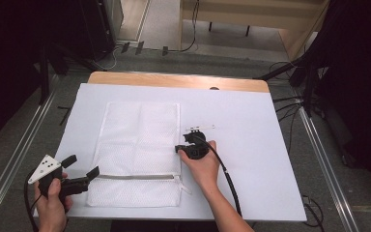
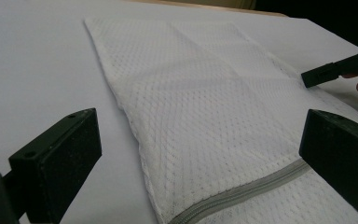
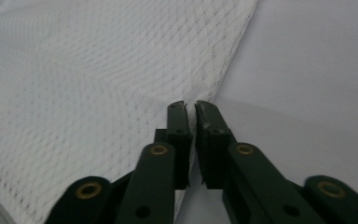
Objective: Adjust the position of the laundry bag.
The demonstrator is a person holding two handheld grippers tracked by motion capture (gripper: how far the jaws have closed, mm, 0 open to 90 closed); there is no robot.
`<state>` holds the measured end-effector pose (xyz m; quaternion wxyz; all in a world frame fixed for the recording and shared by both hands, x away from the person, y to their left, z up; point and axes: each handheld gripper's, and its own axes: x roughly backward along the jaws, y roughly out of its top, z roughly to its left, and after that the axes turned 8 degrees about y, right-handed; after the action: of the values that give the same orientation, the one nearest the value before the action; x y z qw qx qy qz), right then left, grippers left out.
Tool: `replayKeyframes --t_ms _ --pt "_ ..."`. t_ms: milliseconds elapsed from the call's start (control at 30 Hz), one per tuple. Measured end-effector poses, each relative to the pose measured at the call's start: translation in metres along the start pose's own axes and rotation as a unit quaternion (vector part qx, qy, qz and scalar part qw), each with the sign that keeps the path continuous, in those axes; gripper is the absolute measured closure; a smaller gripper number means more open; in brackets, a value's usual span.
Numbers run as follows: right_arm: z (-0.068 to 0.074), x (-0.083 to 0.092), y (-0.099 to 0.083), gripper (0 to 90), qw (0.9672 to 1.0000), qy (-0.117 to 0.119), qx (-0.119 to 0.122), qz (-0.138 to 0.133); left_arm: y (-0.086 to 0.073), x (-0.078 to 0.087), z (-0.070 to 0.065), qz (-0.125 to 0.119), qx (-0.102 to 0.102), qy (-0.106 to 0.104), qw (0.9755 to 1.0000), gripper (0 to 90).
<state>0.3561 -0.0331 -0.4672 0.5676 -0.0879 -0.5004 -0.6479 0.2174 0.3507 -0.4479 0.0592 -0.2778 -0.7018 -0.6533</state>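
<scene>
A: Mesh bag [image 1: 137,152] is laid flat on the white table [image 1: 251,159], zipper [image 1: 135,177] along the near edge. Handling?

B: Judged light, soft and floppy; no stiffness is expected, so sag is likely if it is lifted from one point. The open weave should be easy to pinch, not slippery.

A: Left to right, then?

B: Left gripper [image 1: 83,170] is held at the near-left corner with jaws spread wide, nothing between them; in the left gripper view the bag [image 2: 205,112] is seen ahead, untouched. Right gripper [image 1: 179,148] is set at the bag's right edge, jaws closed together. In the right gripper view the tips [image 3: 190,111] are seen right at the hem; whether cloth is actually pinched cannot be told.

A: Best hold?

B: Hems or corners are suggested, both sides at once. The zipper band is firmer and also usable.
</scene>
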Motion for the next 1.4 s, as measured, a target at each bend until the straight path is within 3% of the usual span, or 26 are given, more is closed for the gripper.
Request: replayKeyframes --t_ms 333,667,1000,1400 --pt "-0.004 0.011 -0.003 90.0 0.9996 -0.013 0.024 -0.002 0.000 -0.001 0.000 0.000 0.002 0.000 1.0000 0.0" --pt "-0.031 0.042 -0.005 90.0 0.9988 -0.036 0.030 -0.012 -0.001 -0.003 -0.004 0.005 -0.002 -0.005 1.0000 0.0" --pt "-0.064 0.076 -0.009 90.0 0.9980 -0.058 0.006 -0.026 -0.002 -0.007 -0.010 0.011 -0.005 -0.014 0.9998 0.0" --pt "-0.089 0.094 -0.011 90.0 0.9961 -0.082 0.004 -0.032 -0.003 -0.016 -0.021 0.021 -0.013 -0.023 0.9994 0.0"
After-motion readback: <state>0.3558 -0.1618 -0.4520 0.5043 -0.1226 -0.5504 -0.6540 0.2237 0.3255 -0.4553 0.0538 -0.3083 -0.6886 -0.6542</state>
